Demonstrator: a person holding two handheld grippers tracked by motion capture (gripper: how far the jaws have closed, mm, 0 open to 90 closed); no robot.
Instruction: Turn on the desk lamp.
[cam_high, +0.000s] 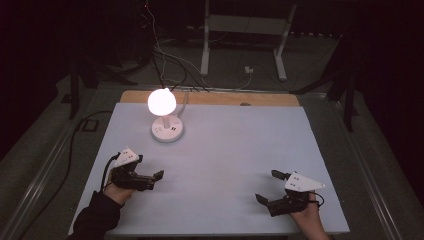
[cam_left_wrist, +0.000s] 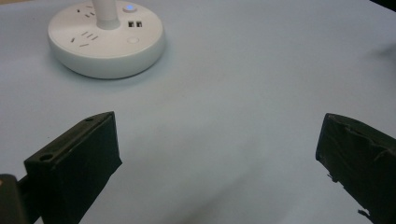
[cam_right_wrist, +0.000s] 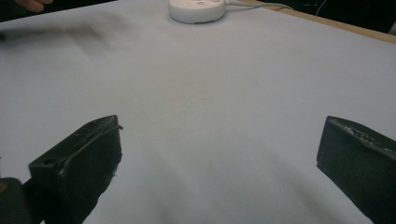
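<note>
A lit lamp (cam_high: 163, 107) stands upright on the far left part of the table (cam_high: 225, 150), its glowing round head over a short stem and a round white base (cam_left_wrist: 106, 39) with sockets and a button. The left tool (cam_high: 150, 179) rests at the near left, jaws apart and empty, with the lamp just beyond it toward the far side. The right tool (cam_high: 267, 186) sits at the near right, jaws apart and empty, well apart from the lamp, which lies far and left of it.

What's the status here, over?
Left gripper open, empty. Right gripper open, empty. Lamp lit, far left on table. Nothing between.
</note>
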